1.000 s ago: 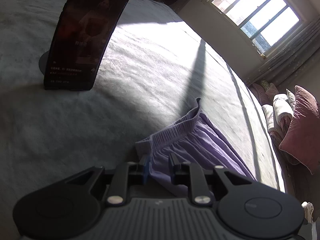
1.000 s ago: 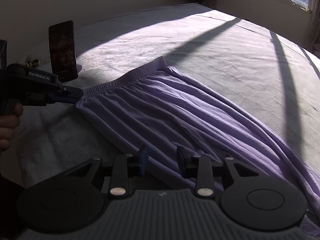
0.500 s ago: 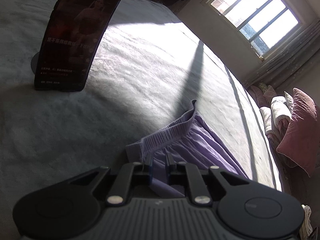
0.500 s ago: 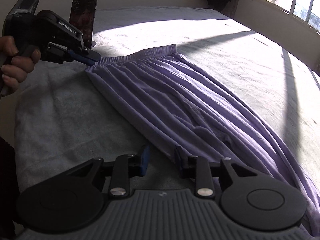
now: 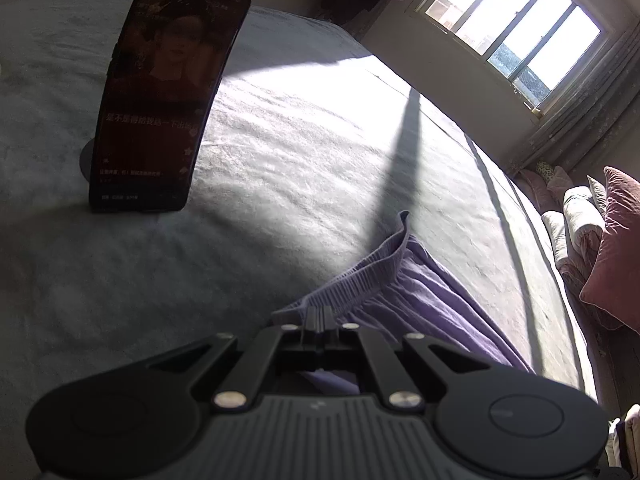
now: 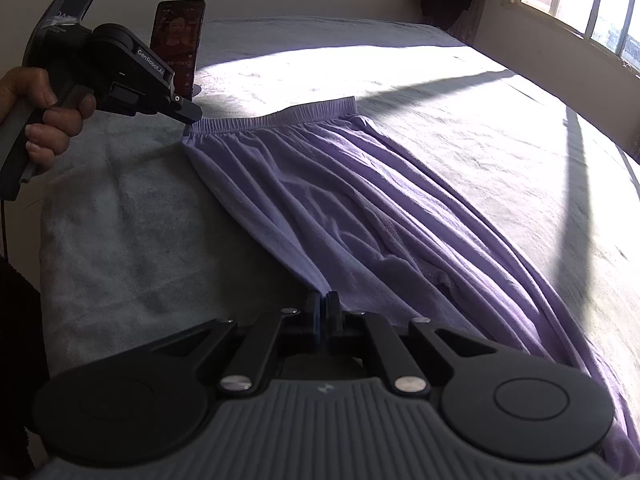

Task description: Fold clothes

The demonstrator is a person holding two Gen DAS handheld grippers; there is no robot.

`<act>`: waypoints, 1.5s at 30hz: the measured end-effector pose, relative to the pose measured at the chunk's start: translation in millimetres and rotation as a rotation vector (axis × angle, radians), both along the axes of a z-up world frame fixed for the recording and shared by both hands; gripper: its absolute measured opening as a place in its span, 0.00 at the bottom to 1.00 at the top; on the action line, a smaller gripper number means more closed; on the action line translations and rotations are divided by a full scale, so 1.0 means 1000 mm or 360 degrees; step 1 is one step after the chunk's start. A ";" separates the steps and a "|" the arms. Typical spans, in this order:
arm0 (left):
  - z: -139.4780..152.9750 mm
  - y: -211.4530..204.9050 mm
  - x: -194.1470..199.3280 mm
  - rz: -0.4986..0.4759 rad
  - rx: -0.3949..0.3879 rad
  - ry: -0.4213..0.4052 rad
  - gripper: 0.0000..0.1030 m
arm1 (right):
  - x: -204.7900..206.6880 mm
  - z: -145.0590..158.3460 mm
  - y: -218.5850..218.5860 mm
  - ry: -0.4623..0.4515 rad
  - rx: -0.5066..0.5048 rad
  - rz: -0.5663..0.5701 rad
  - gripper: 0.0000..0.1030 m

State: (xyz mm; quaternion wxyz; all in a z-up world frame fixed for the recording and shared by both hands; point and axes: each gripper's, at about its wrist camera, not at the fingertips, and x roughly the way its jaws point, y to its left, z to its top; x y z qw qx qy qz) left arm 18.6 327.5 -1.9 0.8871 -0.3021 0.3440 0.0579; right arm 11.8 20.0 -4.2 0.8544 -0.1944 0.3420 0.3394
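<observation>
Purple pants (image 6: 360, 200) with an elastic waistband (image 6: 280, 120) lie spread on the grey bed; they also show in the left wrist view (image 5: 420, 304). My left gripper (image 5: 319, 314) is shut on the near corner of the waistband; it appears in the right wrist view (image 6: 190, 114), held by a hand. My right gripper (image 6: 323, 300) is shut on the near side edge of the pants, further down the leg. The fabric edge runs taut between the two grippers.
A phone (image 5: 164, 92) stands upright on a stand near the bed's corner, also in the right wrist view (image 6: 178, 44). The bed (image 6: 120, 220) edge lies left. A window (image 5: 516, 28) and pillows (image 5: 608, 248) are at the far side.
Both grippers have closed on the pants: the left on the waistband corner, the right on the side edge. The left gripper has risen slightly.
</observation>
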 end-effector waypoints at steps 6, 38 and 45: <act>-0.003 0.007 -0.005 -0.0003 -0.0071 0.0029 0.19 | -0.015 0.008 -0.002 0.0012 -0.0002 0.0045 0.02; -0.008 -0.018 -0.002 -0.0079 0.0186 0.0147 0.05 | -0.033 -0.021 0.036 -0.0140 -0.0158 0.0088 0.04; 0.004 0.001 -0.023 -0.0106 0.0113 0.0114 0.05 | -0.046 0.004 0.020 0.0016 0.0003 0.0138 0.02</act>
